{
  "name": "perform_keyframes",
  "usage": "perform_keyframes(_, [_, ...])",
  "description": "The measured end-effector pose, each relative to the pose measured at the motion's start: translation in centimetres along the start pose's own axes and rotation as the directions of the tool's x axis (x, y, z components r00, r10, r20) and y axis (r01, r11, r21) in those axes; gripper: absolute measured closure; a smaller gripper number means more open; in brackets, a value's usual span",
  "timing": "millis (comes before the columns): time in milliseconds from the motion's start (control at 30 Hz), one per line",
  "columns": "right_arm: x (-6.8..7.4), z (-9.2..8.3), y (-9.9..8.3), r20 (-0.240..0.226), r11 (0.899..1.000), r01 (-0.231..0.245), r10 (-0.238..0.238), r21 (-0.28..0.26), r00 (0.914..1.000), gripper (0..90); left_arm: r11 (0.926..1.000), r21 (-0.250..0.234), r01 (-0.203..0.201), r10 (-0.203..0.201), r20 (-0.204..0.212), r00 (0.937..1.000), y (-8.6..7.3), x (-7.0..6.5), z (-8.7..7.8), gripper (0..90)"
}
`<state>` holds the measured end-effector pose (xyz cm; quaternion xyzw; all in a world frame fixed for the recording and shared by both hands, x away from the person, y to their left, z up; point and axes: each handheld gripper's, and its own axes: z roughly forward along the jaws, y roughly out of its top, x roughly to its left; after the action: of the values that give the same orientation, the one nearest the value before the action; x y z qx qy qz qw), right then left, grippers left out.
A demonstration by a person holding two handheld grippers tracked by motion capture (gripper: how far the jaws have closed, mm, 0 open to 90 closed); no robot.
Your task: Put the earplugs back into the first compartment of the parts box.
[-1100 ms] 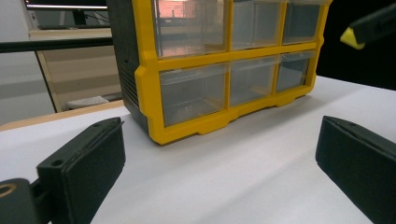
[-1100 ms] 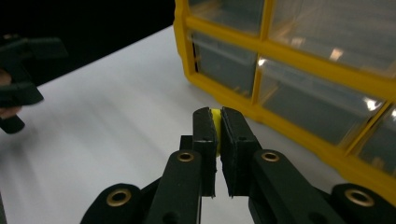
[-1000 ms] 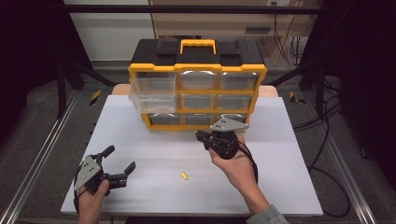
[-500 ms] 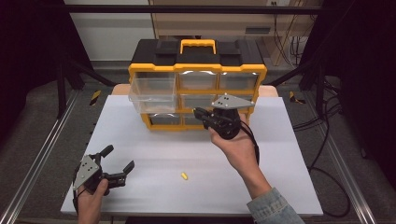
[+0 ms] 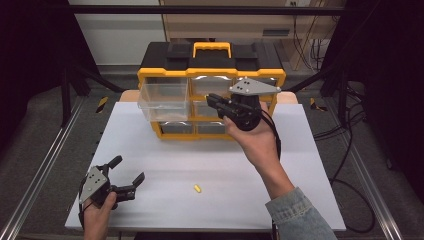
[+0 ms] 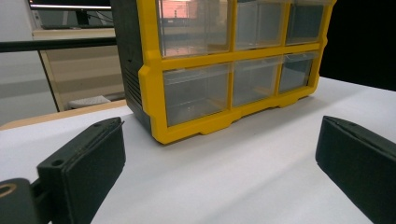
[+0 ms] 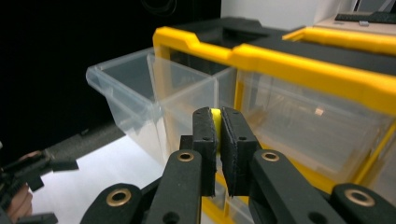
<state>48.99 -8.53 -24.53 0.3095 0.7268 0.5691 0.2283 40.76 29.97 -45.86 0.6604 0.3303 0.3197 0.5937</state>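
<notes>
Two black pads of the right tongs (image 7: pixel 218 122) clench a small yellow piece (image 7: pixel 215 113), raised before the organizer (image 5: pixel 210 75) beside its pulled-out clear drawer (image 5: pixel 162 100). Left tongs (image 5: pixel 127 176) rest released, low on the table (image 5: pixel 280 200), near another yellow piece (image 5: pixel 197 188).

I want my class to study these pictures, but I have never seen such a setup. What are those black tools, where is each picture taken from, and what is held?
A person holds a hand tool with two black jaws in each hand. One camera looks down from above; one rides on each tool. On the white table stand a yellow organizer, its top-left drawer pulled out, and a small yellow piece. The right gripper pinches another yellow piece near that drawer. The left gripper rests open.
</notes>
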Motion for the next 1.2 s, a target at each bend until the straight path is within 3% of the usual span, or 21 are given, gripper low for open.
perform_keyframes(533, [1.1,1.2,3.4,-0.021,0.996,0.016,-0.017,-0.083,0.9996,84.8,1.0,-0.001,-0.002,0.002,0.005,1.0,0.0,-0.1,0.1,1.2])
perform_keyframes(1033, [2.3,3.4,4.0,-0.051,0.996,0.016,-0.021,-0.089,0.9985,84.4,1.0,-0.003,-0.004,0.004,0.01,0.9999,0.1,-0.1,0.2,1.2])
perform_keyframes(1200, [3.1,4.4,4.0,-0.055,0.996,0.037,-0.041,-0.077,0.9976,84.3,1.0,-0.004,-0.003,0.003,0.009,1.0,0.1,-0.1,0.1,1.2])
